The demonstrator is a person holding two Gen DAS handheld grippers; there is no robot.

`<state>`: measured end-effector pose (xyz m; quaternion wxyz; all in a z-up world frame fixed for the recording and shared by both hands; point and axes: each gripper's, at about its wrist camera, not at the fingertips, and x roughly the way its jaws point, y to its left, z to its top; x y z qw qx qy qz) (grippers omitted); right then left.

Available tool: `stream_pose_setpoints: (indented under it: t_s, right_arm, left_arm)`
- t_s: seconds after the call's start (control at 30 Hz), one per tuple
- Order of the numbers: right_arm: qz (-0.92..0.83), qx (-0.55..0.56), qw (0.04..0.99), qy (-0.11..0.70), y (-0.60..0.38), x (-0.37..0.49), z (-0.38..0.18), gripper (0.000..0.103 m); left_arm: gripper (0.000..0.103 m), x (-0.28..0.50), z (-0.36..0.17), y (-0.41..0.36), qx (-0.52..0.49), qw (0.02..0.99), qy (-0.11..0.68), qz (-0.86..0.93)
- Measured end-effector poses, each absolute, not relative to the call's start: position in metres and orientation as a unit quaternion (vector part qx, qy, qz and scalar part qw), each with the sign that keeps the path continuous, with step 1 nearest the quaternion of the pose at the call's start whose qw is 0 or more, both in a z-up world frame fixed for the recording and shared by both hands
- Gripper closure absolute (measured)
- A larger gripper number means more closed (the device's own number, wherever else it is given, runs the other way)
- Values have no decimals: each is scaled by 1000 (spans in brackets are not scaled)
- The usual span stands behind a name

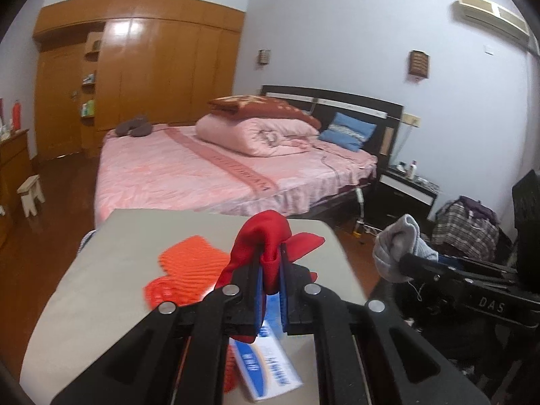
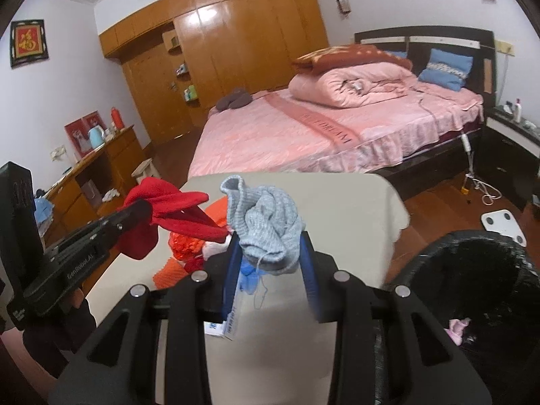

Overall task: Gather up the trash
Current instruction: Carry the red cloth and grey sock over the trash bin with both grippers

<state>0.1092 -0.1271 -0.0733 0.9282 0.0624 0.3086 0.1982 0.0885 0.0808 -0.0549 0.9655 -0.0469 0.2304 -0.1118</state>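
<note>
**Two rags lifted, bin waiting at the right**

While both grippers hang above the grey table (image 2: 354, 202), each one already carries its piece of trash. The left gripper (image 1: 271, 270) is clamped nearly shut on a red cloth (image 1: 263, 233), which bunches above the blue pads and droops on either side of them. The right gripper (image 2: 270, 253) holds a crumpled grey knitted cloth (image 2: 266, 222) between its pads, the jaws standing part-way apart around the bundle, a loose thread dangling below.

Left on the table are an orange mesh item (image 1: 189, 256) and a blue-and-white carton (image 1: 270, 368), lying near each other under the left gripper.

The step in hand looks like the carry: both picks are made and both loads are clear of the tabletop. A black-lined bin (image 2: 472, 270) stands just beside the table's right edge, with something pink already inside. The next move probably calls for bringing each gripper in turn over that opening, with the hanging ends inside the rim, then parting the jaws. The limp red cloth could snag on the rim.
</note>
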Motion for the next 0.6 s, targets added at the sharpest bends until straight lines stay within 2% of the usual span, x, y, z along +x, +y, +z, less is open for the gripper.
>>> stream_pose_setpoints:
  t_s: [0.6]
  right_arm:
    - [47,94,946,306,-264,49,-88,70]
  left_arm:
    - [95,83,-64,-61,-17,934,251,-255]
